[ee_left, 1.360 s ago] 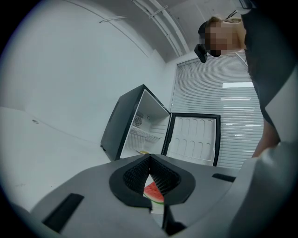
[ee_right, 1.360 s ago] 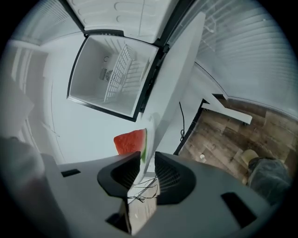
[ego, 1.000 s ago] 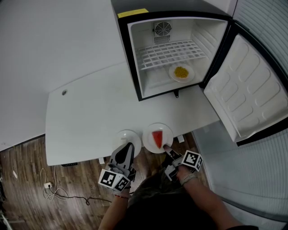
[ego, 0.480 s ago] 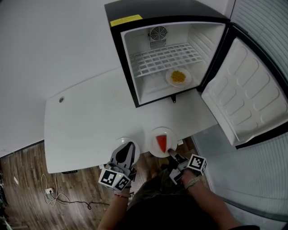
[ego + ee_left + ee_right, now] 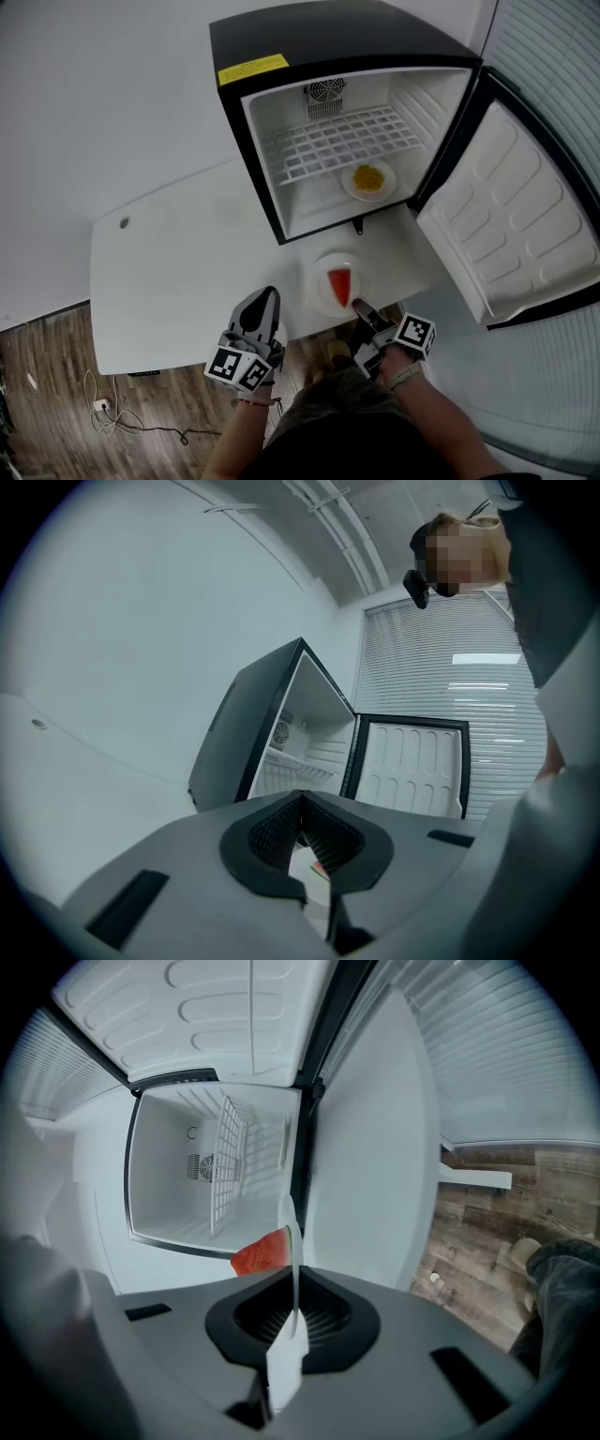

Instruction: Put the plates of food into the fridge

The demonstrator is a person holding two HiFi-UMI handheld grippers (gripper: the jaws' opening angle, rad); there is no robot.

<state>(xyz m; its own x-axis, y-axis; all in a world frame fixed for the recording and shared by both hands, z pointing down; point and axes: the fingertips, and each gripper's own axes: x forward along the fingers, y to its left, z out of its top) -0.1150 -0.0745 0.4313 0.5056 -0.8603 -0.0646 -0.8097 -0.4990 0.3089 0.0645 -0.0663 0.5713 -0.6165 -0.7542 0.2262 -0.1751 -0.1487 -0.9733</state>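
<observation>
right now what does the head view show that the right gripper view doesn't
Only the head view: the plate of yellow food on the floor of the open fridge, the left gripper, and the yellow label on the fridge top. Only the right gripper view: a close look along the right gripper, jaws shut on the rim of the white plate, which shows edge-on. Both: the fridge, its wire shelf, the door, the red slice and wood floor.
</observation>
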